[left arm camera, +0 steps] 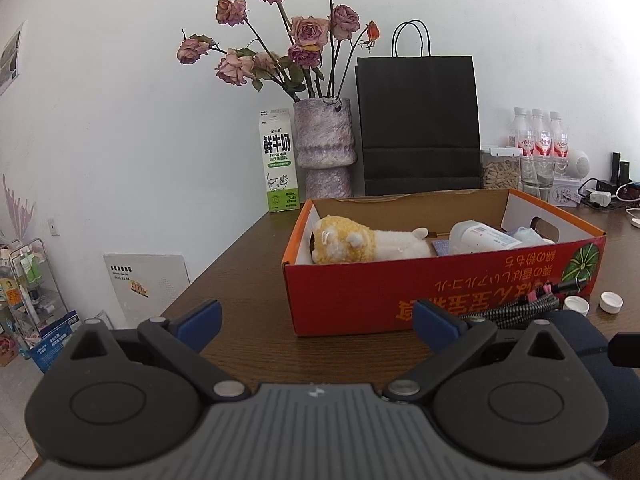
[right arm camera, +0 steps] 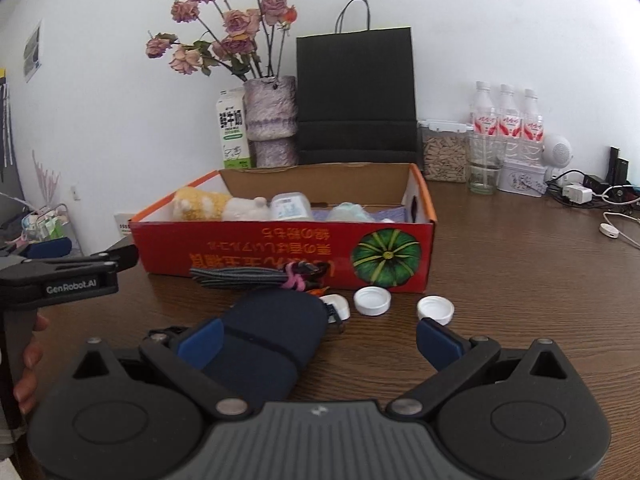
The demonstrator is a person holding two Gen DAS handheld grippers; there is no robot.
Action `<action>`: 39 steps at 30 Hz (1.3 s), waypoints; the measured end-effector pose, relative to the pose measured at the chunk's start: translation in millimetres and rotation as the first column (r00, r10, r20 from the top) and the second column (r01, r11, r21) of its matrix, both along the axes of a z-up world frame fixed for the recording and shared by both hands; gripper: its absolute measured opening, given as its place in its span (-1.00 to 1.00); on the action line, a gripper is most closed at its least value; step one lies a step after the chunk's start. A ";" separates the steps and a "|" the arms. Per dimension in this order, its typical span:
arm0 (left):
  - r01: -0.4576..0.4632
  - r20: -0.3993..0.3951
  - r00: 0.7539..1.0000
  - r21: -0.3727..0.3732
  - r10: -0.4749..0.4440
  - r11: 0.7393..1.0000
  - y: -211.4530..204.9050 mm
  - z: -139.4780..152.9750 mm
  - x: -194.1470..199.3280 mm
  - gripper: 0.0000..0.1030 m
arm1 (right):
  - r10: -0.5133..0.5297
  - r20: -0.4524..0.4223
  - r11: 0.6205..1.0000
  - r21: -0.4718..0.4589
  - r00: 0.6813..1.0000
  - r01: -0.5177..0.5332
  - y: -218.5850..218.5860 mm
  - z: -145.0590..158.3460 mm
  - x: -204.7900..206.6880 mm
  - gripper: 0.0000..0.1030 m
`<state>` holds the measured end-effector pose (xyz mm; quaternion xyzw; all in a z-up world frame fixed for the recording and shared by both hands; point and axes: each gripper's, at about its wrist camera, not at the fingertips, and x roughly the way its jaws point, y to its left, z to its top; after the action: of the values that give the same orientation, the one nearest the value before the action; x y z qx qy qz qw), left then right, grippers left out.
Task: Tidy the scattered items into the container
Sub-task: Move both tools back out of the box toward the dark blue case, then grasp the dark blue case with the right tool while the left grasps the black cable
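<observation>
Box [right arm camera: 256, 246]: red cardboard, stood mid-table, holding a plush toy [right arm camera: 202, 204] and a plastic jar [right arm camera: 291, 207].
Loose items: navy pouch [right arm camera: 264, 334], braided cable [right arm camera: 248, 278] and two white caps [right arm camera: 372, 300] lay just before its front wall.
Left gripper [left arm camera: 318, 318]: fingers apart, empty.
Right gripper [right arm camera: 318, 340]: fingers apart, over the pouch's edge.

Behind the box you see a vase [right arm camera: 271, 120] of dried roses [right arm camera: 224, 28], a milk carton [right arm camera: 231, 132], a black paper bag [right arm camera: 356, 96] and three bottles [right arm camera: 507, 114].
</observation>
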<state>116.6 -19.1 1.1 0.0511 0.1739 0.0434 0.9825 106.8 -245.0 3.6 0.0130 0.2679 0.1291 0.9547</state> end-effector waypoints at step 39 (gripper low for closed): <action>0.221 -0.278 0.936 -0.007 -0.214 0.975 -19.6 0.9 -15.4 1.00 | -0.018 -0.175 0.998 0.058 0.984 0.029 -17.5 8.6 11.0 -0.23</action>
<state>101.2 -38.8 2.0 0.0876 0.3022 -0.0710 0.9465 117.8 -262.5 12.2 0.0561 0.3462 0.1242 0.9282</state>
